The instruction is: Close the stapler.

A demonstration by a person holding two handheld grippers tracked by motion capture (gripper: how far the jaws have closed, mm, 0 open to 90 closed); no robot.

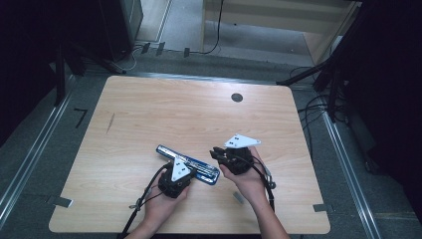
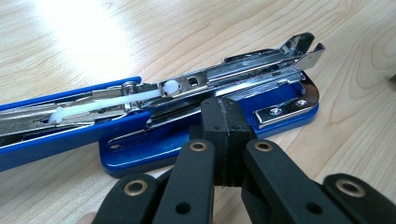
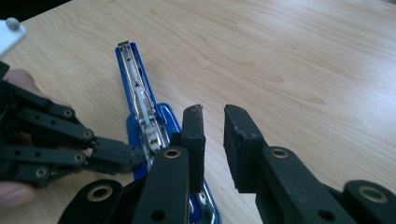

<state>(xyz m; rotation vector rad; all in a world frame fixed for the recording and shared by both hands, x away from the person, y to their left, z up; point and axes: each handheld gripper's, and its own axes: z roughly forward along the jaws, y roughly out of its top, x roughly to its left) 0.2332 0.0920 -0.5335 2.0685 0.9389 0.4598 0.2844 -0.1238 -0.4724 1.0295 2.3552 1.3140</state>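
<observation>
One blue stapler (image 1: 188,162) – flipped open, two claws – left (image 2: 223,140), right (image 3: 214,140)

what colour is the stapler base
Blue, with a shiny metal plate at one end; the stapler shows best in the left gripper view.

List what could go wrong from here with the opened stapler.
1. The left gripper, jaws shut, presses on the blue stapler rather than clamping it, so the base could slide across the table.
2. The lid lies swung open with the metal magazine raised; it might snap back or drop.
3. The right gripper, slightly open and holding nothing, works close to the left and could bump it.
</observation>
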